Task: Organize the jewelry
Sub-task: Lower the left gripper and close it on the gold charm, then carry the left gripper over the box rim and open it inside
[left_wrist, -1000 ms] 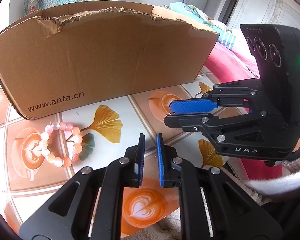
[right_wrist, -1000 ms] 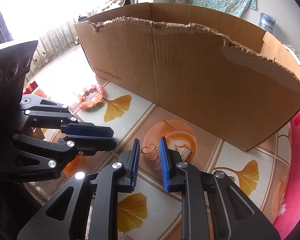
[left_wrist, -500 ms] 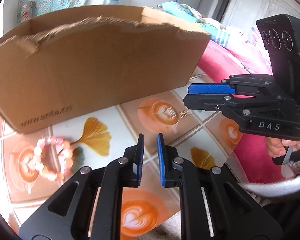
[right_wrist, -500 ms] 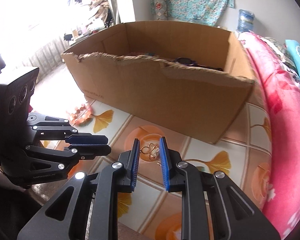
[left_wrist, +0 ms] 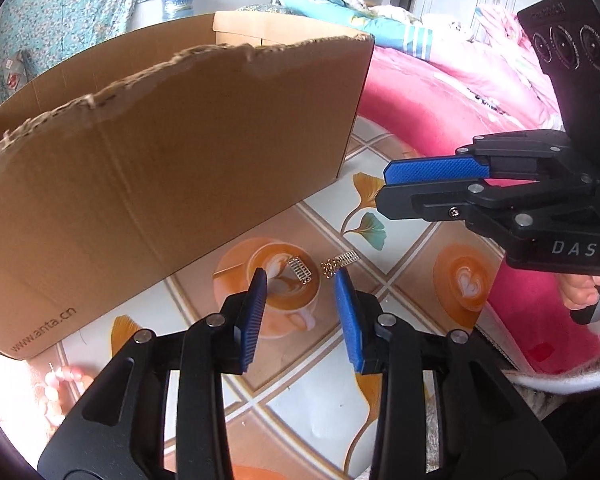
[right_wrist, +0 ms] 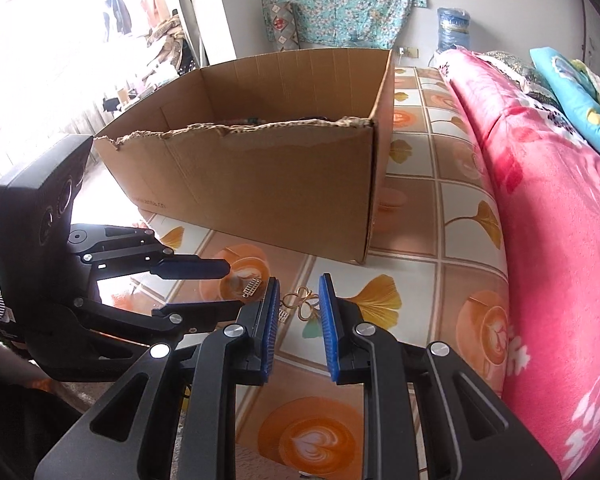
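Bench (right_wrist: 452,216) spread with a glossy cloth of square panels: orange latte cups and yellow ginkgo leaves on white. Standing on it, a big brown cardboard box (left_wrist: 172,152), top edge of the near wall torn ragged, "anta.cn" printed low on that wall. Landmark for everything below: the box.

Just in front of the box's near wall, on the cloth: a small silver ladder-shaped earring (left_wrist: 299,270) lying over a printed cup, and right beside it a gold wire earring (right_wrist: 300,300) with a second small ladder piece. Off the box's printed end, at the bench edge, a pink bead bracelet (left_wrist: 60,384), partly washed out by glare.

Left tongs (left_wrist: 300,308) held above the earrings, blue pads apart, having just been opening, nothing gripped. Right tongs (right_wrist: 298,320) likewise apart by a narrow gap, gripping nothing, gold earring seen on the cloth beyond the gap.

To the box's right, a bed under a pink floral blanket (right_wrist: 548,208), turquoise bedding (right_wrist: 572,92) piled further along. Behind the box, a white wall with a teal floral cloth (right_wrist: 340,0) hanging and a blue water jug (right_wrist: 454,32) near it. To the box's left, bright window glare.
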A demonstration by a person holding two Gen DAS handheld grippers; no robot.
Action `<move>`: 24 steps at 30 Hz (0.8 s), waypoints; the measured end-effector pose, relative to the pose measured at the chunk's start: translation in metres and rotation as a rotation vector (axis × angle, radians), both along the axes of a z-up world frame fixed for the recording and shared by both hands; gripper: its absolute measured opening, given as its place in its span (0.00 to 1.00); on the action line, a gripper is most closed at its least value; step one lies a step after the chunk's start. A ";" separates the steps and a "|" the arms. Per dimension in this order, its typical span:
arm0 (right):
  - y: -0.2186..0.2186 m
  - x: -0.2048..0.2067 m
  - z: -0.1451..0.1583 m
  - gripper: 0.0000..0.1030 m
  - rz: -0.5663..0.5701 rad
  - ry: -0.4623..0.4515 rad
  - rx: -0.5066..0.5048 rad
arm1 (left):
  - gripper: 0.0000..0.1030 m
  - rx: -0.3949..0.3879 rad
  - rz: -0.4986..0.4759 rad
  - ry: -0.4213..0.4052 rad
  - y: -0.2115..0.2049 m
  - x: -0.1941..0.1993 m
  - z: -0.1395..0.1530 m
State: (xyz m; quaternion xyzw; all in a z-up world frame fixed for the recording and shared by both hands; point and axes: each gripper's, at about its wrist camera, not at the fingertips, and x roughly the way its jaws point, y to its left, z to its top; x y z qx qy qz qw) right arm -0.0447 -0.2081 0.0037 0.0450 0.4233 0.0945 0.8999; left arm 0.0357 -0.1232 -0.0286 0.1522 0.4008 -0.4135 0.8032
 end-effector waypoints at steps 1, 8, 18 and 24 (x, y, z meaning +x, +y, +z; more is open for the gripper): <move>-0.002 0.000 -0.001 0.20 -0.001 -0.001 0.005 | 0.31 0.008 0.000 -0.008 -0.002 0.000 -0.001; -0.008 0.006 -0.009 0.20 0.001 0.002 0.035 | 0.14 0.077 -0.001 -0.074 -0.013 -0.001 -0.001; -0.009 0.013 -0.016 0.20 0.010 0.002 0.061 | 0.04 0.093 -0.003 -0.093 -0.017 -0.001 -0.002; -0.009 0.012 -0.014 0.20 0.012 -0.006 0.060 | 0.00 0.085 -0.001 -0.096 -0.016 -0.005 -0.002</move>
